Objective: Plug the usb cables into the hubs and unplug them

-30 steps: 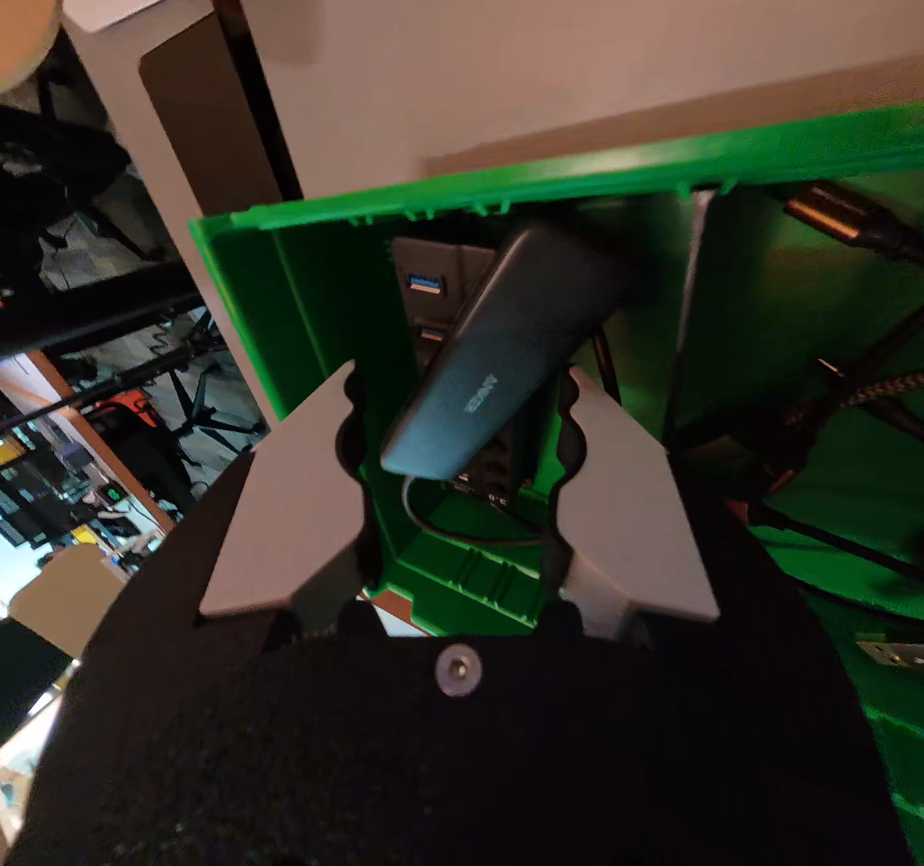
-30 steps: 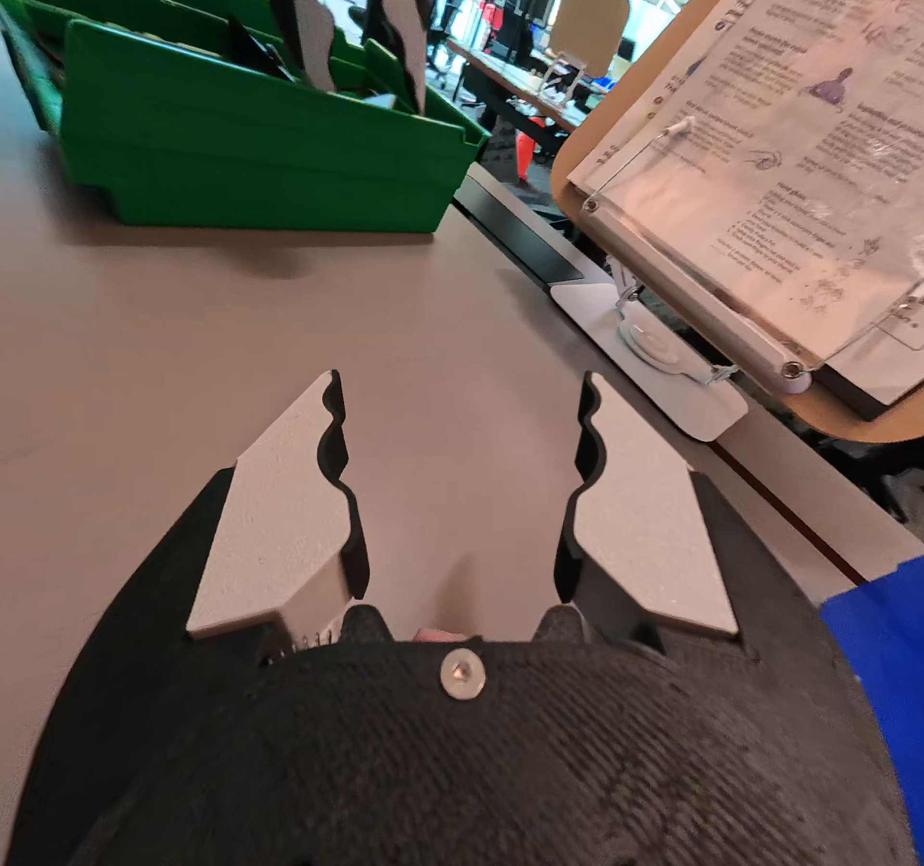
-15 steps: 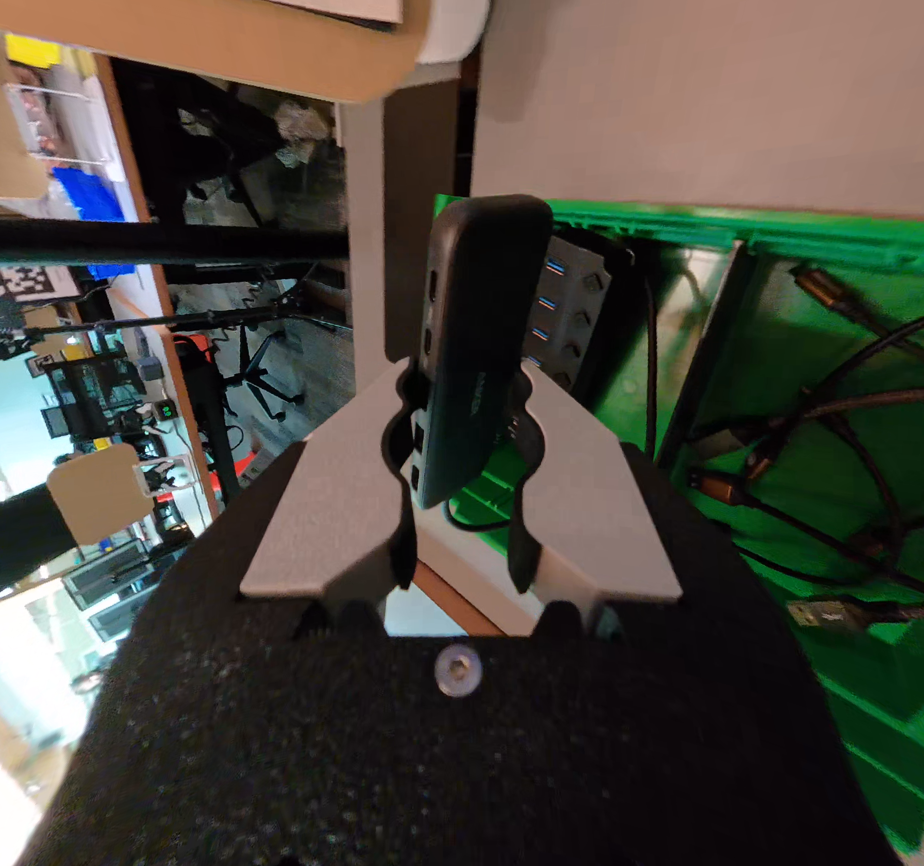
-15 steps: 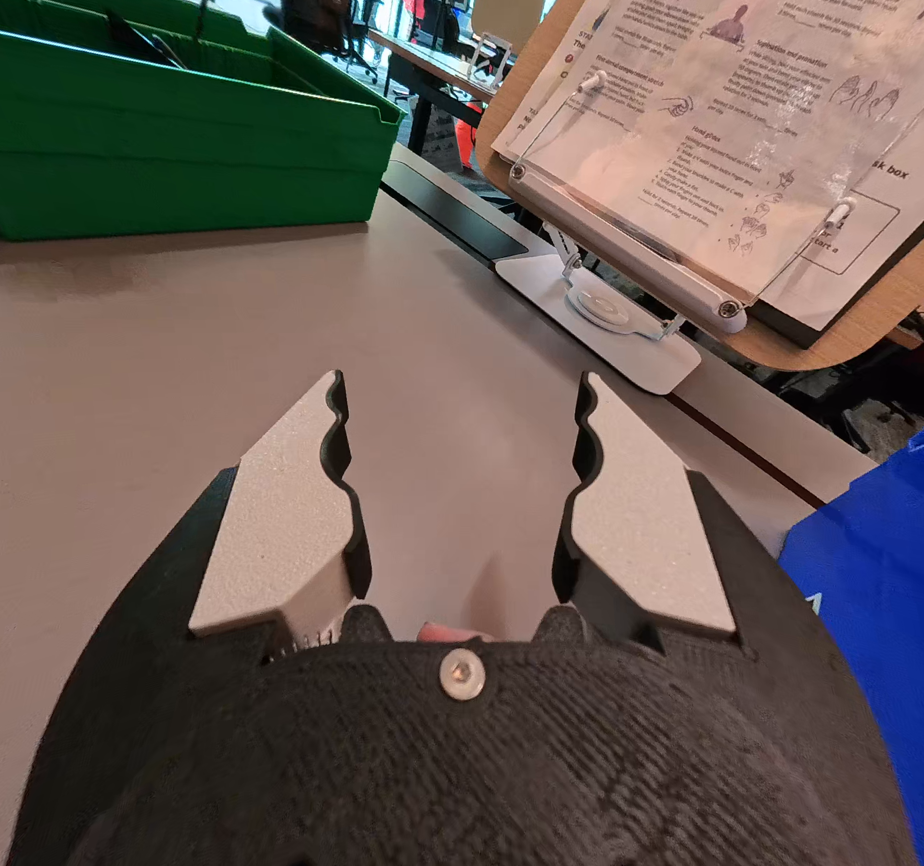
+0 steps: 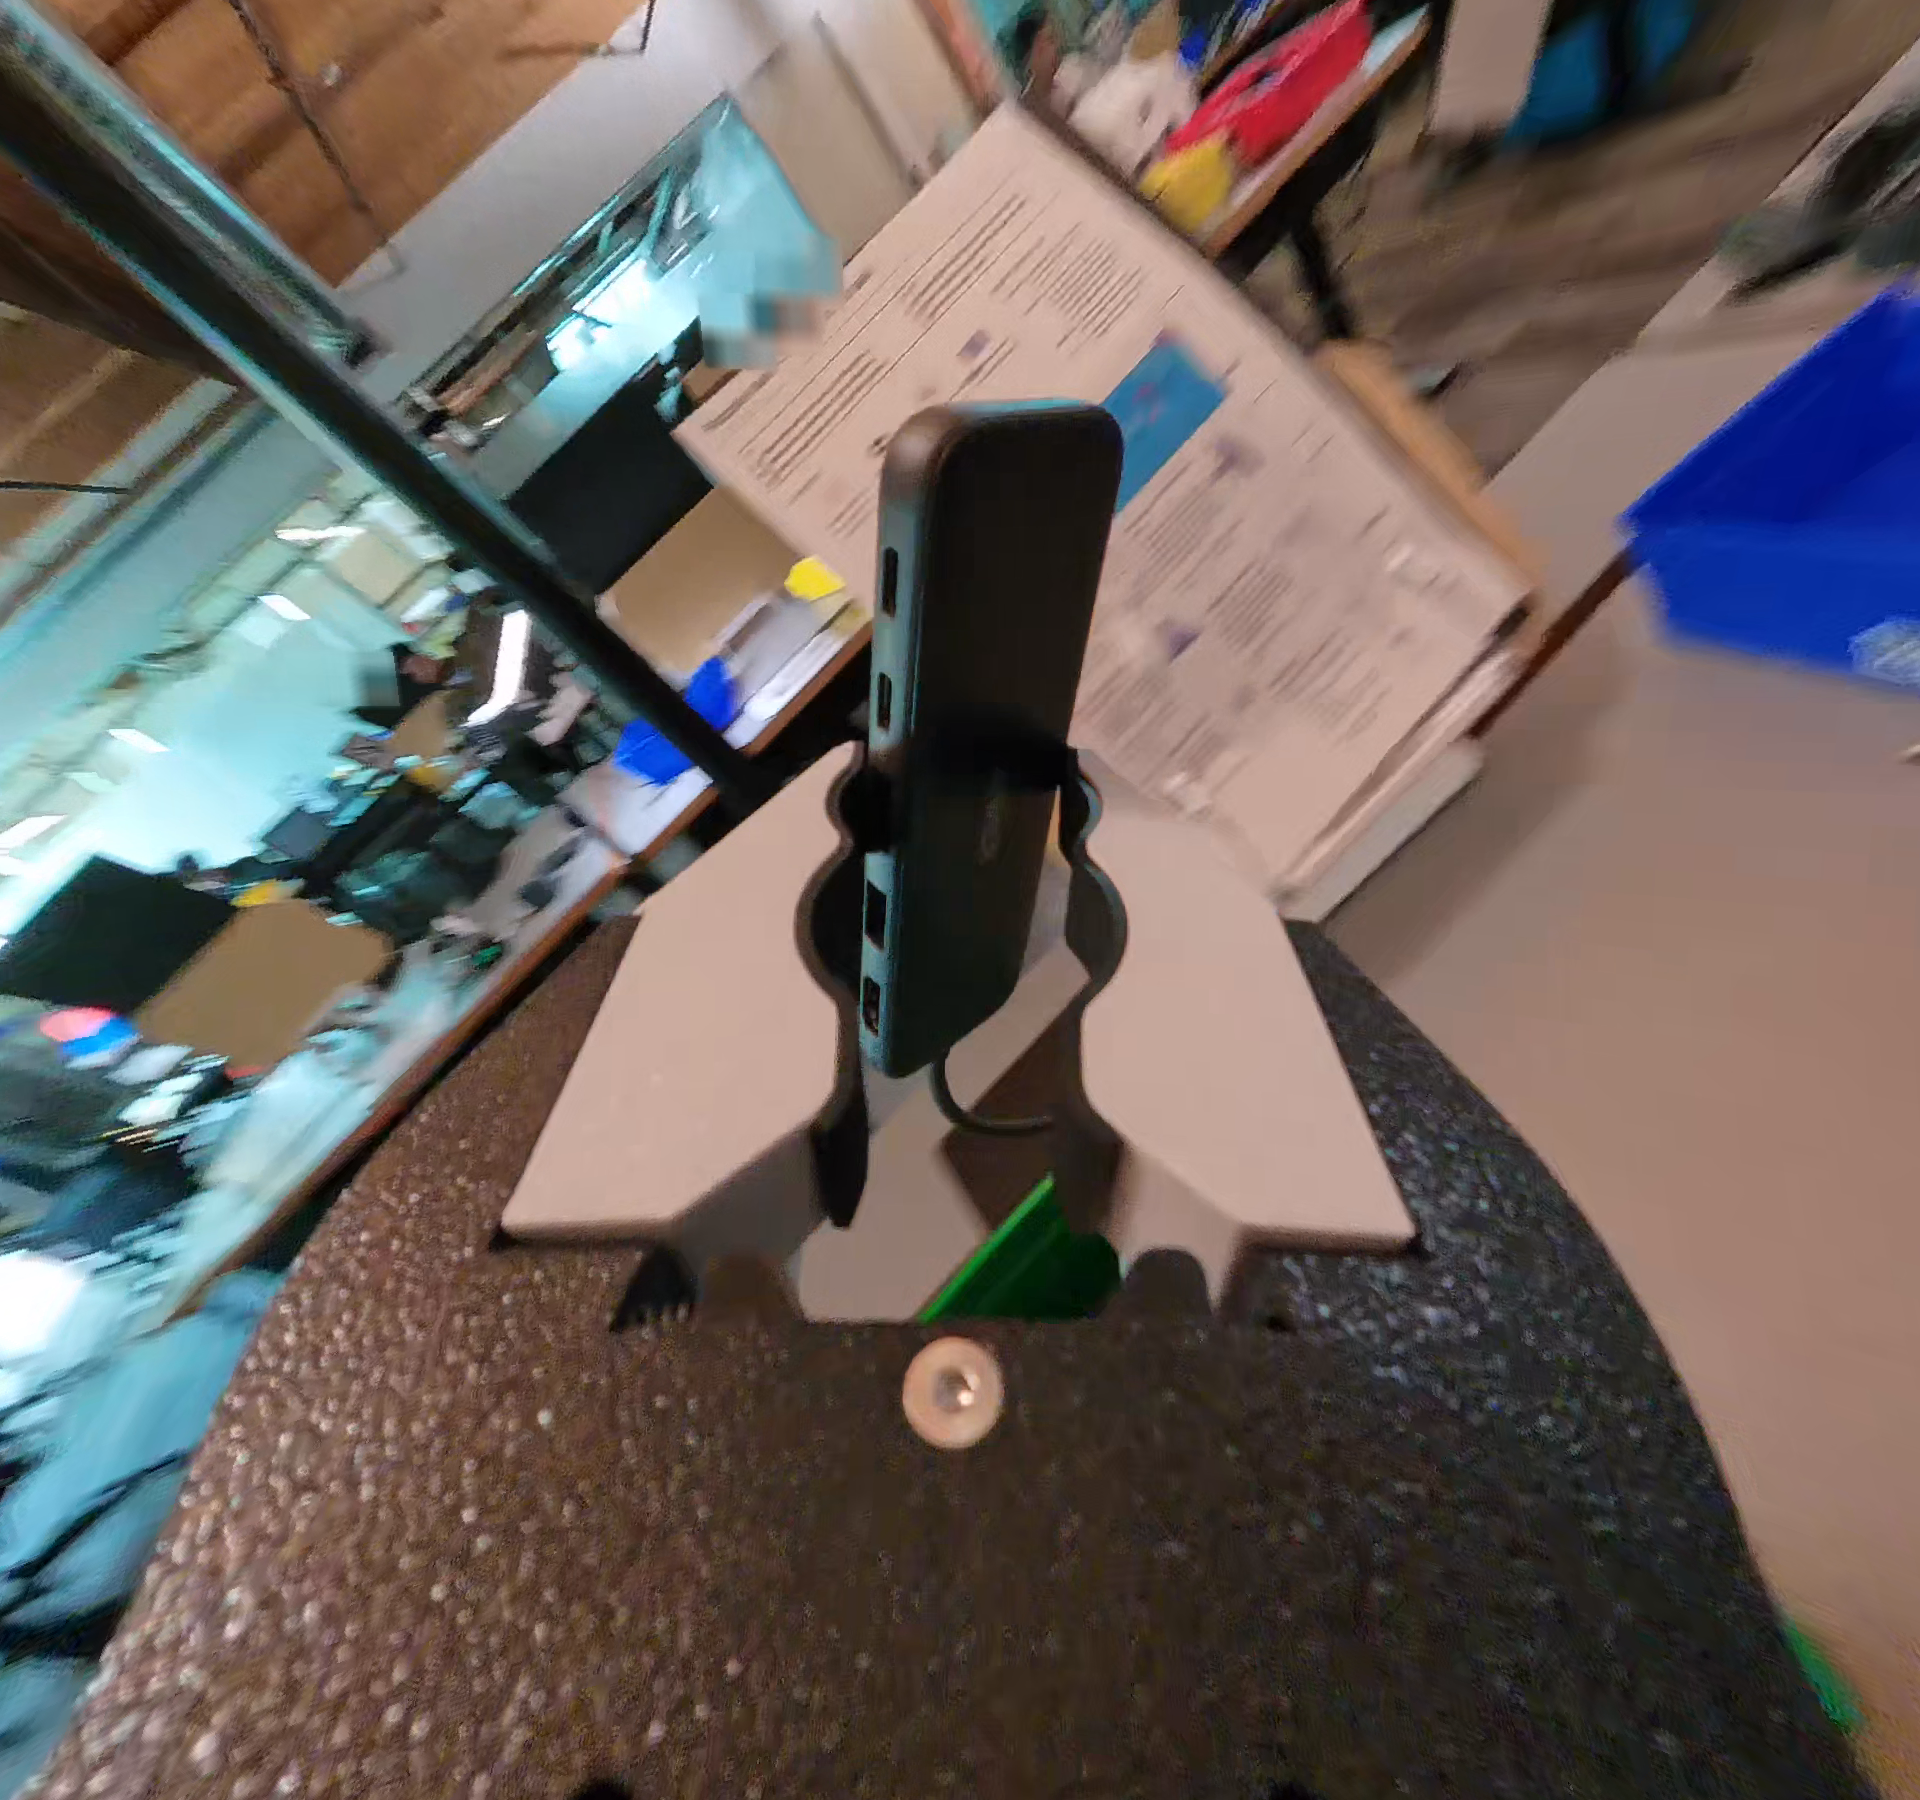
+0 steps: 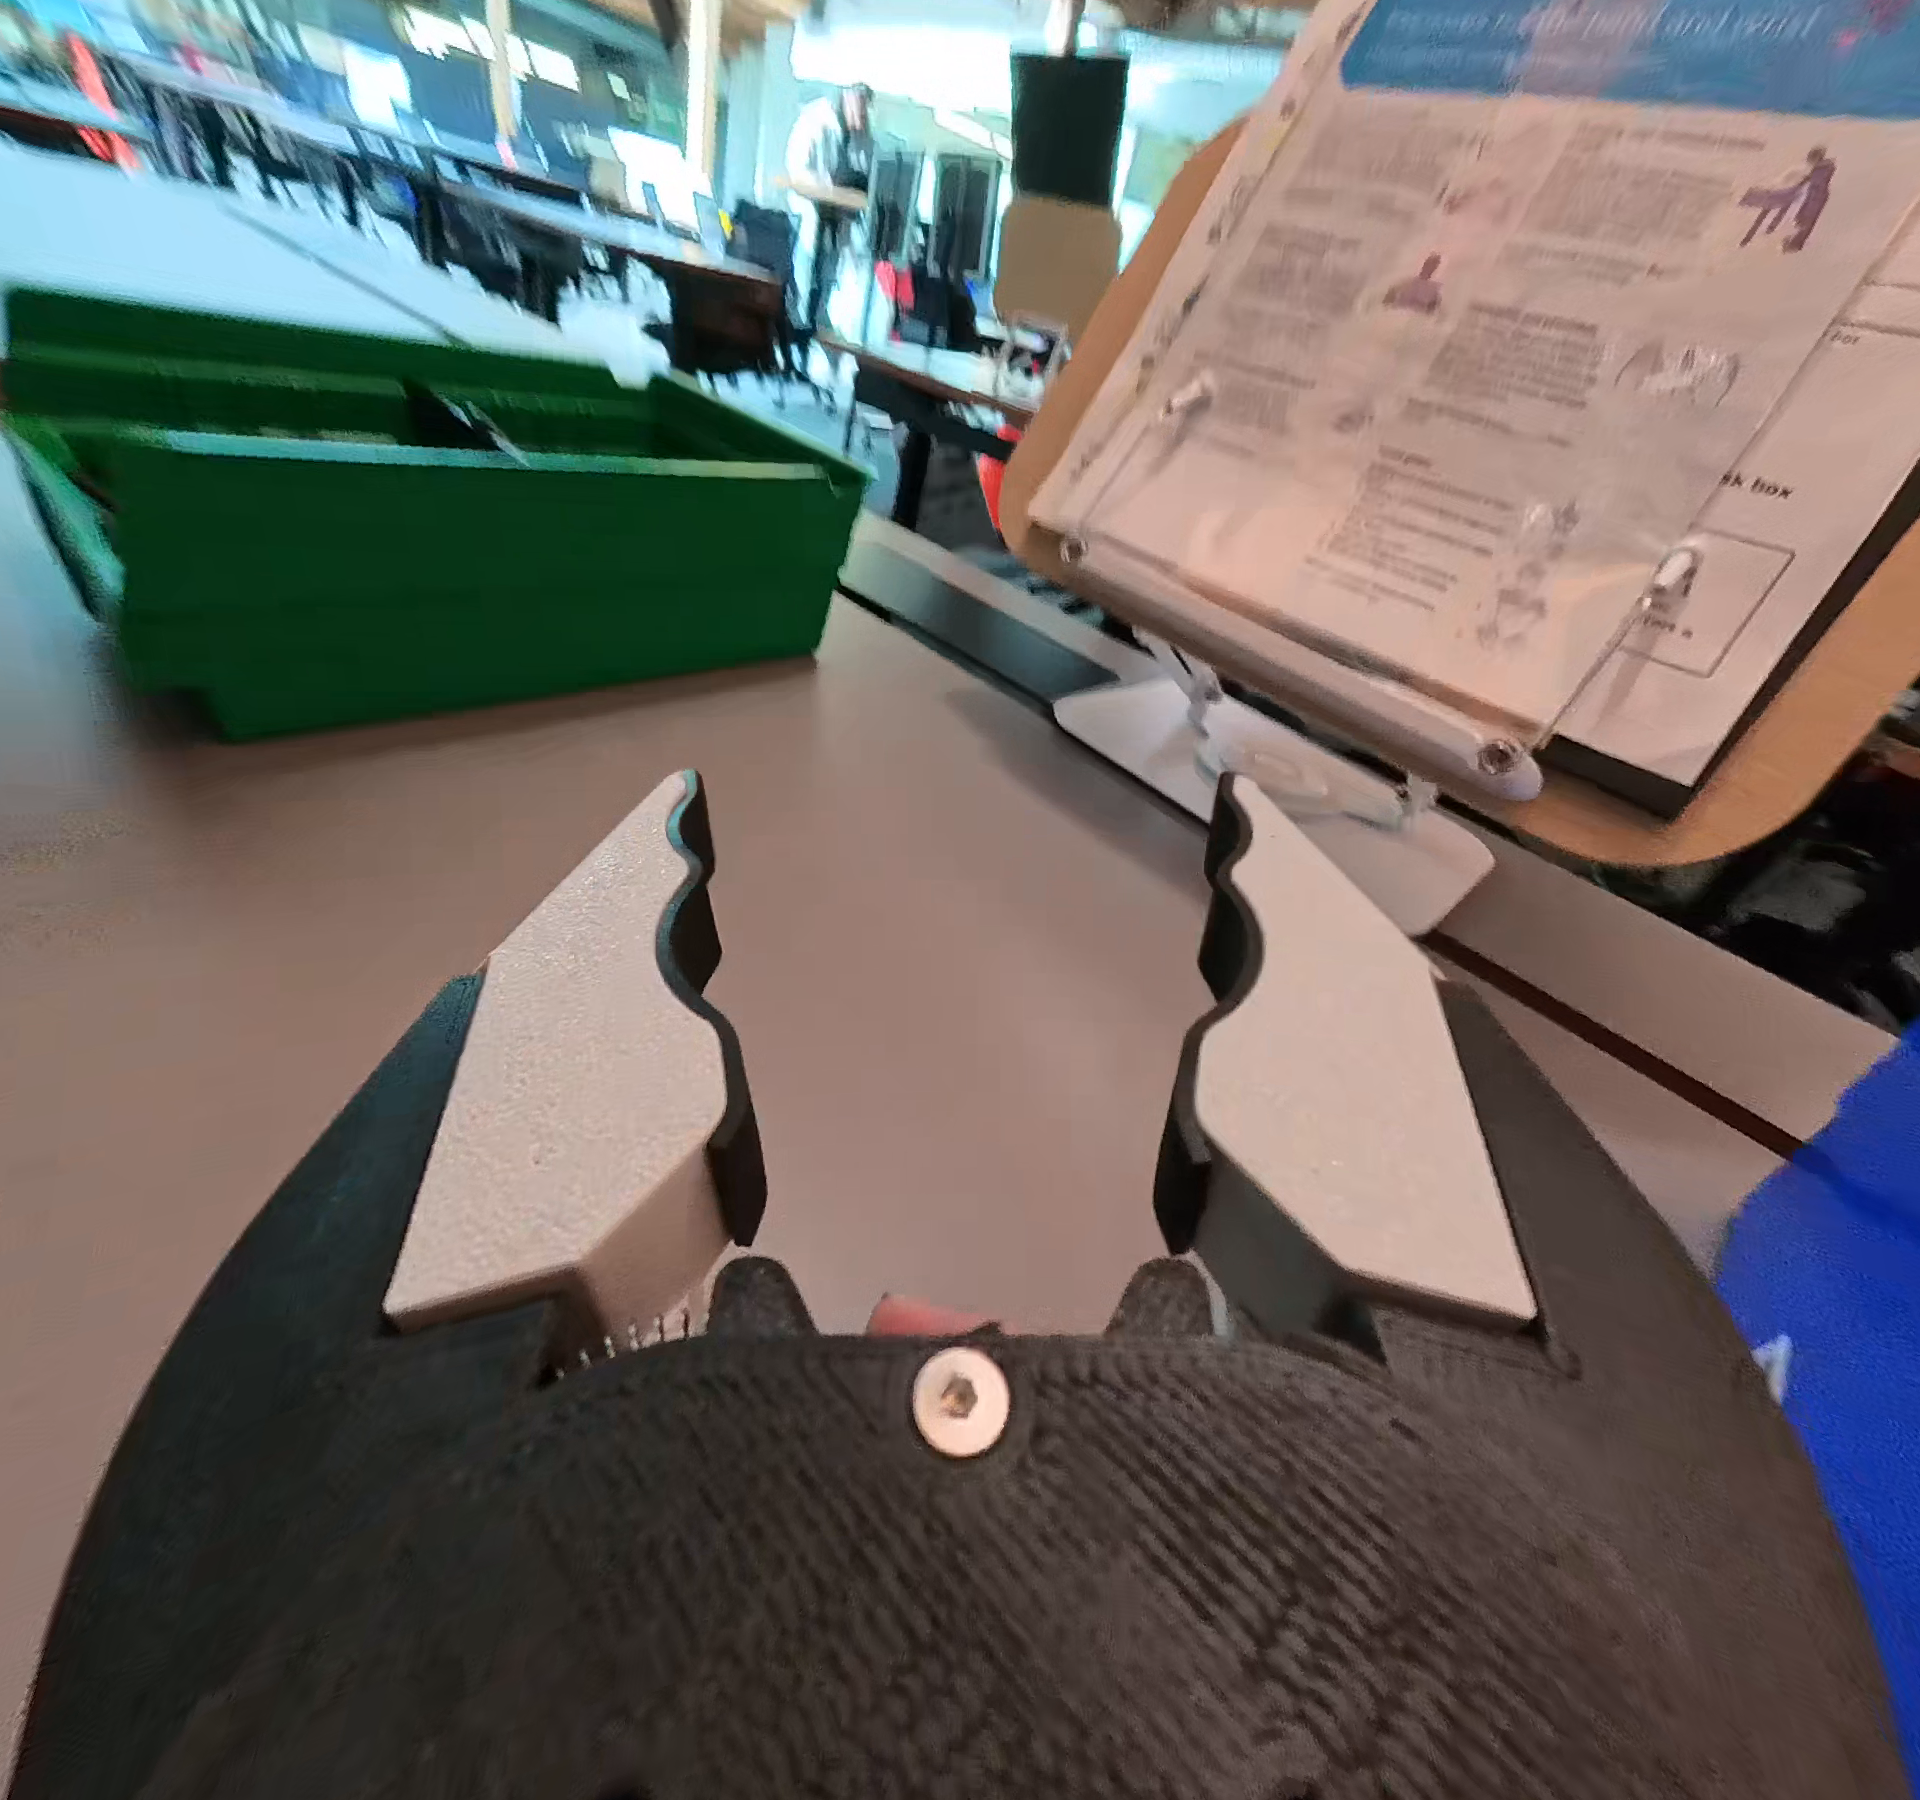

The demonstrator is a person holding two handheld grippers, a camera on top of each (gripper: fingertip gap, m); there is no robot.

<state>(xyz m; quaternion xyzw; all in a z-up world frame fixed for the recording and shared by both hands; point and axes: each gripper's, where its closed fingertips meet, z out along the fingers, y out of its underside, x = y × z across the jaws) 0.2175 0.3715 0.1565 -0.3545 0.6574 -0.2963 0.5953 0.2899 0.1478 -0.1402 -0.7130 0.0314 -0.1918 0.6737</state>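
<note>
Between the left tongs [image 5: 961, 794], clenched: dark hub [image 5: 982, 711], now lifted clear of green bin [image 6: 468, 545], probably table-bound. Right tongs [image 6: 961, 867] gape empty, cable unfetched.

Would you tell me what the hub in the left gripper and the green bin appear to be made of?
Hub: probably matte dark plastic or coated metal; smooth, rounded, dull sheen. Green bin: moulded plastic, uniform colour, stepped rim.
</note>
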